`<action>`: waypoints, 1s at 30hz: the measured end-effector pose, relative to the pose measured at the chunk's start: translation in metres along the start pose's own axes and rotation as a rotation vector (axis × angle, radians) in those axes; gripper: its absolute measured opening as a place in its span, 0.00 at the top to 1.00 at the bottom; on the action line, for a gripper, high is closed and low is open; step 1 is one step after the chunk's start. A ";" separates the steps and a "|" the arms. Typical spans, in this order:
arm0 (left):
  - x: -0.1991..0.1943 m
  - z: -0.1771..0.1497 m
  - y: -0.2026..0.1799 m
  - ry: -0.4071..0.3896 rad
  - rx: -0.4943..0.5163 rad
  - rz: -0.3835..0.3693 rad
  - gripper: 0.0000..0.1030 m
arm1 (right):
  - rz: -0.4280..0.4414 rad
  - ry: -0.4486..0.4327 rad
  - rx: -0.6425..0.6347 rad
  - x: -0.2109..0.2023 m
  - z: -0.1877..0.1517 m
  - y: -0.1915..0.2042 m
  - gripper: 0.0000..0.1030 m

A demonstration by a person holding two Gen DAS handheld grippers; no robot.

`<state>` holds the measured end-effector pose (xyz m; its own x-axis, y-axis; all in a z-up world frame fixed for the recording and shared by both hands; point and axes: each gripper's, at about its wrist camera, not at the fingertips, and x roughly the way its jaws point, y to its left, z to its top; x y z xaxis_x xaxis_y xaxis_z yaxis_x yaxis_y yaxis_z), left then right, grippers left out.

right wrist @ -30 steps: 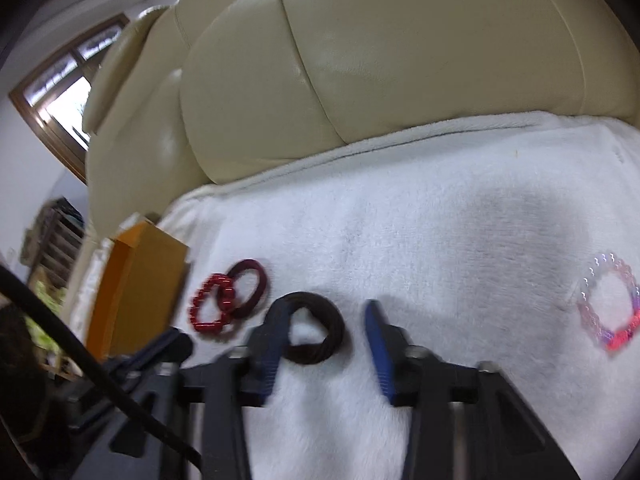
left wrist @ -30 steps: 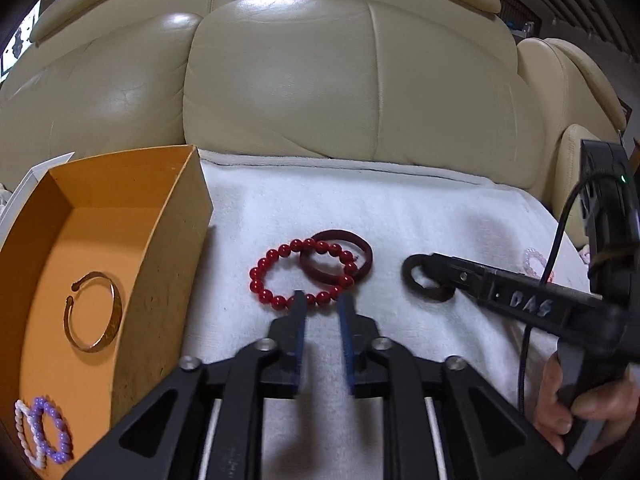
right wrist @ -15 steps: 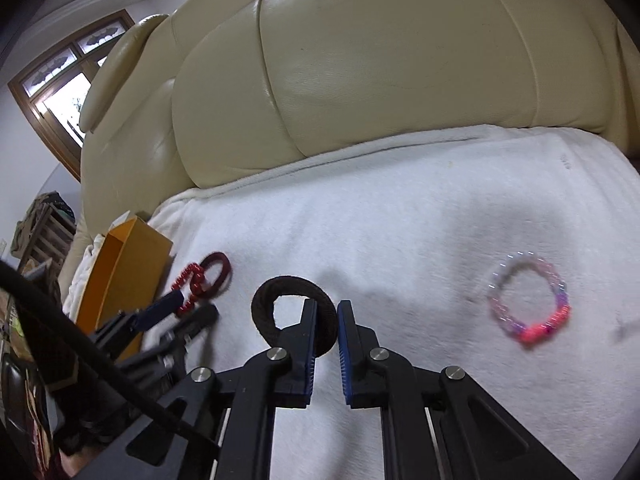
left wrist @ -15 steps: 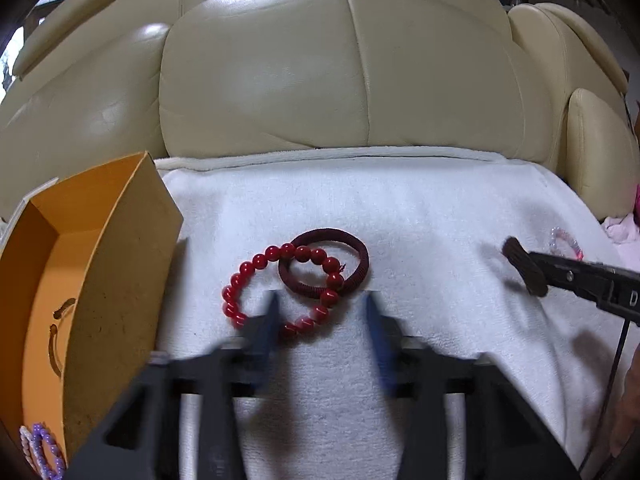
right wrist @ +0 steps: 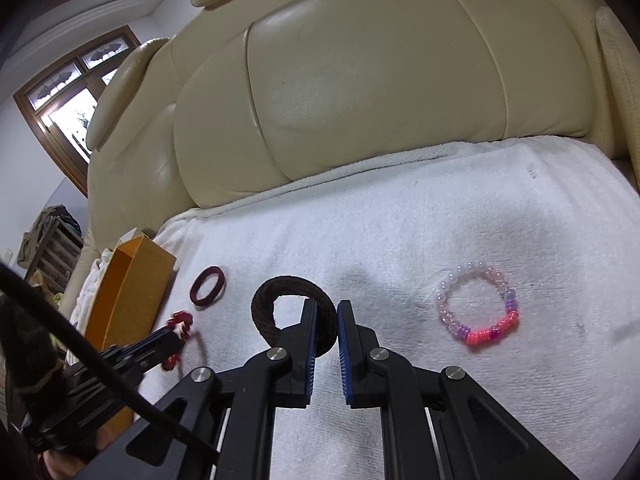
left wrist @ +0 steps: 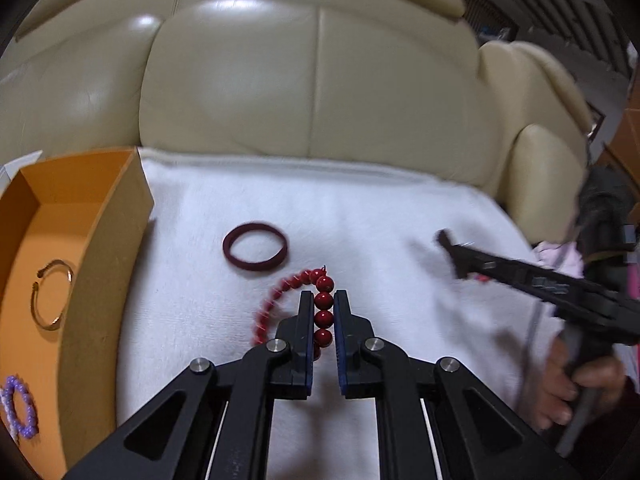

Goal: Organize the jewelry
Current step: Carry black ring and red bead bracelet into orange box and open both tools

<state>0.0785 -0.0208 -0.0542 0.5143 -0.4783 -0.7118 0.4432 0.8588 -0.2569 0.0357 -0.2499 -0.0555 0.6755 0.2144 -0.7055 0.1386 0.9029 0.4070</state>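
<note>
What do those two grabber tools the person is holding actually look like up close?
Both are matte black, angular linkage frames with silver round pivot pins. The left gripper and the right gripper each end in two flat, narrow fingers lined with ribbed blue pads. A thick black cable trails across the right view. The person's bare hand grips a black handle.

1. The red bead bracelet [left wrist: 316, 312] hung lifted off the towel, right of the orange box [left wrist: 100, 260].
2. The maroon bangle [left wrist: 255, 251] lay flat near the box.
3. The brown hair tie [right wrist: 294, 312] stood farther right.
4. The pink bead bracelet [right wrist: 478, 306] lay farthest.
</note>
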 end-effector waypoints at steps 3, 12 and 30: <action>-0.021 0.002 -0.003 -0.042 -0.026 -0.030 0.91 | 0.021 -0.007 0.005 -0.001 0.000 0.004 0.89; -0.083 0.005 0.018 -0.211 -0.092 -0.060 0.91 | 0.074 -0.032 -0.039 -0.003 -0.005 0.040 0.89; -0.162 -0.008 0.124 -0.363 -0.216 0.134 0.91 | 0.229 -0.093 -0.176 -0.019 -0.039 0.146 0.89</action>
<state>0.0442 0.1648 0.0243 0.7986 -0.3601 -0.4823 0.2111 0.9179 -0.3359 0.0146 -0.1080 -0.0051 0.7390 0.3922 -0.5478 -0.1473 0.8875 0.4367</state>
